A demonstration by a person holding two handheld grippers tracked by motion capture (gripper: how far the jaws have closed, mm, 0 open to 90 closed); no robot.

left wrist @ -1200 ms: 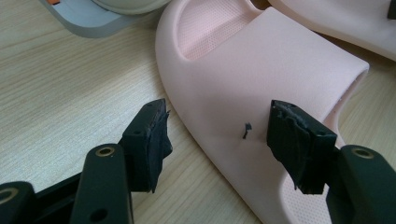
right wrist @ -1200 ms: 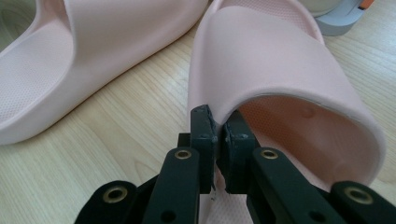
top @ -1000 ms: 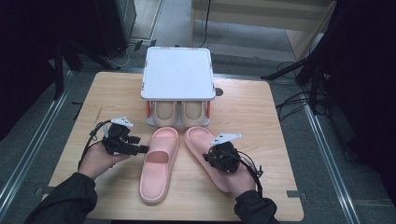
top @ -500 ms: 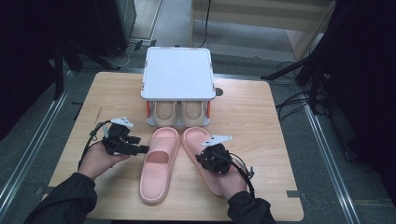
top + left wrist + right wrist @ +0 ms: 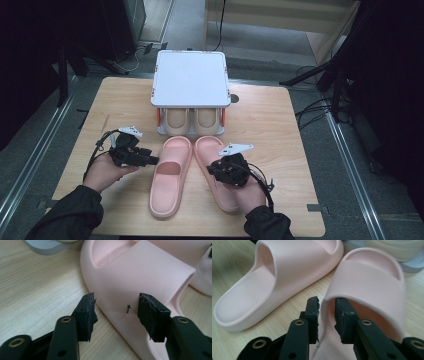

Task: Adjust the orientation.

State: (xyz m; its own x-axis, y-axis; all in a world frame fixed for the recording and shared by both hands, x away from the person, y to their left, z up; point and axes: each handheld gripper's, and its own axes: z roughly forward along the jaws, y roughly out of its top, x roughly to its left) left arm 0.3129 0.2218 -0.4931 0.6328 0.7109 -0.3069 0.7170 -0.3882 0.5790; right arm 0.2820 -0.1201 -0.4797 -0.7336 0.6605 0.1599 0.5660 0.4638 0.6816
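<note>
Two pink slippers lie side by side on the wooden table [image 5: 285, 150]. My left gripper [image 5: 154, 161] [image 5: 116, 305] is at the outer side of the left slipper [image 5: 169, 175] [image 5: 140, 272]. Its jaws have just been closing; one pad stands over the table and the other over the slipper's side, neither pressing. My right gripper [image 5: 212, 171] [image 5: 327, 307] straddles the inner side wall of the right slipper [image 5: 210, 150] [image 5: 369, 282]. Those jaws have just been opening, and a gap shows beside the wall.
A white-topped shoe rack [image 5: 189, 80] stands at the back middle of the table, with a pair of beige slippers [image 5: 176, 122] on its lower level. The toes of the pink slippers lie just in front of it. Bare wood lies to either side.
My right gripper shifted the right slipper a little leftward, closer to the left slipper, and its jaws have loosened. The left gripper stayed put and its jaws narrowed.
</note>
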